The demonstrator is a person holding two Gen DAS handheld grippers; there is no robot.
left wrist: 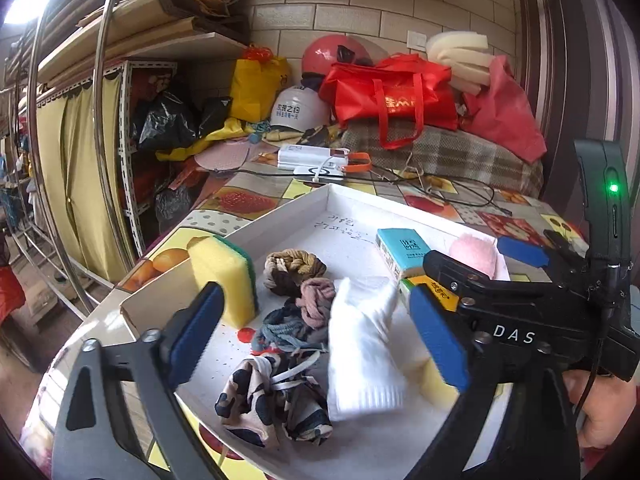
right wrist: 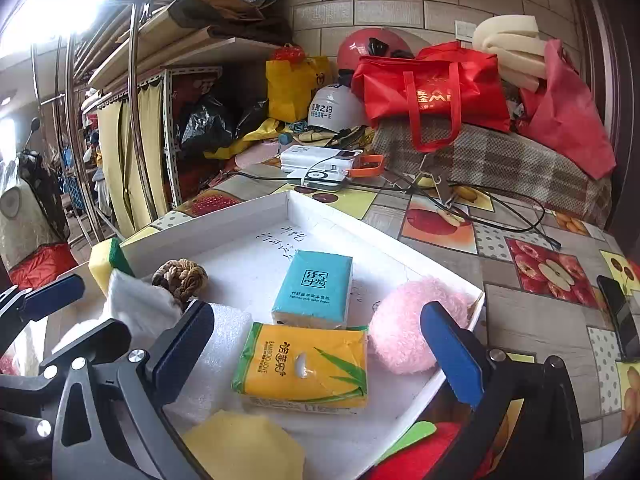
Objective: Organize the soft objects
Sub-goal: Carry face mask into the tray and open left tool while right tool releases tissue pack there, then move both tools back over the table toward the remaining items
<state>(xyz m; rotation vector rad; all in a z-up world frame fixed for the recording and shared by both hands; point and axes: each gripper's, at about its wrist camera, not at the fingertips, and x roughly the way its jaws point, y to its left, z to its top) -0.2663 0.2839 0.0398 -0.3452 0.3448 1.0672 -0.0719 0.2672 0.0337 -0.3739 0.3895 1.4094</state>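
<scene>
White sock (left wrist: pixel 362 344) between open left tool (left wrist: pixel 316 336) pads.

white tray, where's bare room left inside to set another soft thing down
The far corner of the white tray is bare, around the handwriting, bordered by the teal tissue pack and the braided scrunchie. The near half is crowded: yellow tissue pack, pink puff, white sock, scrunchies.
</scene>
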